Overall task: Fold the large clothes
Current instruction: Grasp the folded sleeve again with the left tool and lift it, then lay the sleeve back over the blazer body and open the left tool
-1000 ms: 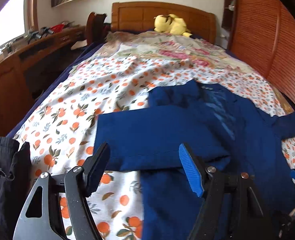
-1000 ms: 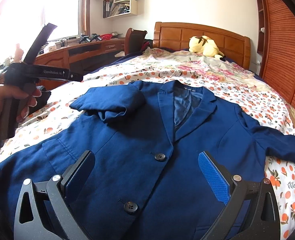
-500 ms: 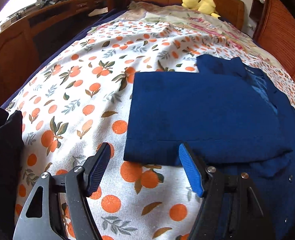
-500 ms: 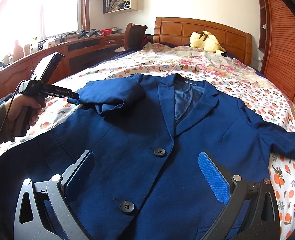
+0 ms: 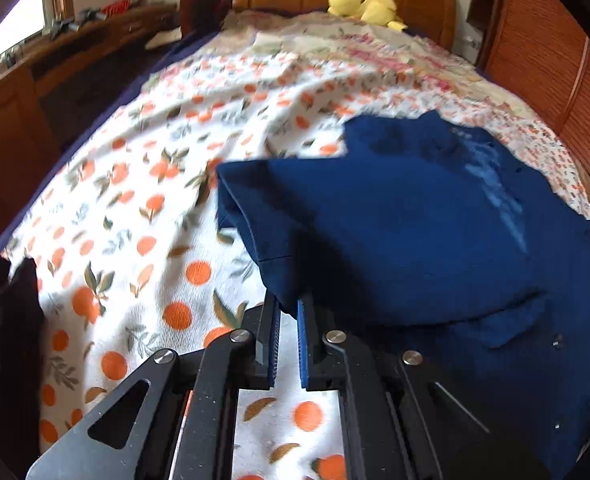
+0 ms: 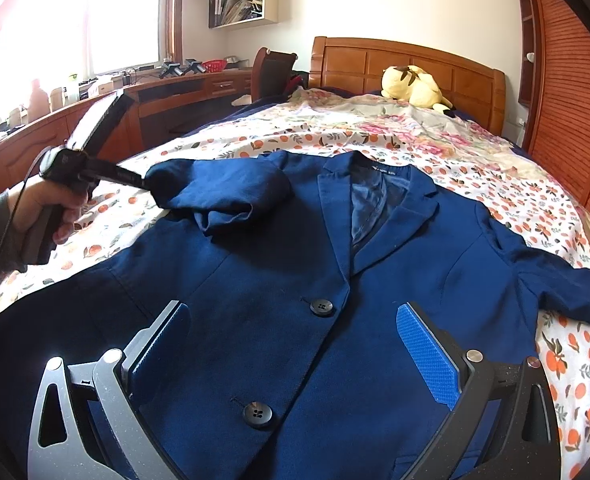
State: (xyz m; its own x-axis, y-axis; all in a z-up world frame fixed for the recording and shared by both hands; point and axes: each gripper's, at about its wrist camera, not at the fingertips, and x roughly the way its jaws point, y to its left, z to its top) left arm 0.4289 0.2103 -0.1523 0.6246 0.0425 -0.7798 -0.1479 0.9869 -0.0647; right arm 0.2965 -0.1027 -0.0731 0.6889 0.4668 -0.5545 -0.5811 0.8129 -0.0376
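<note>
my left claw just clamped the jacket sleeve, tips hidden under cloth, right claw gaping, two buttons countable

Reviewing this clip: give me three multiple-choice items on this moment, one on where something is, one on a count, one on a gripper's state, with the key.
1. Where does the yellow plush toy lie?
A. by the headboard
B. on the desk
C. on the blazer

2. How many buttons show on the front of the blue blazer?
A. none
B. two
C. five

3. How does the left gripper stand?
A. wide open above the sheet
B. closed on the folded sleeve's cuff
C. closed on a button

Key: 1 A, the toy rests against the wooden headboard. 2 B, the right wrist view shows two dark buttons, one below the other. 3 B, its fingers have just been closing and now pinch the cuff of the sleeve, with blue cloth between them.
</note>
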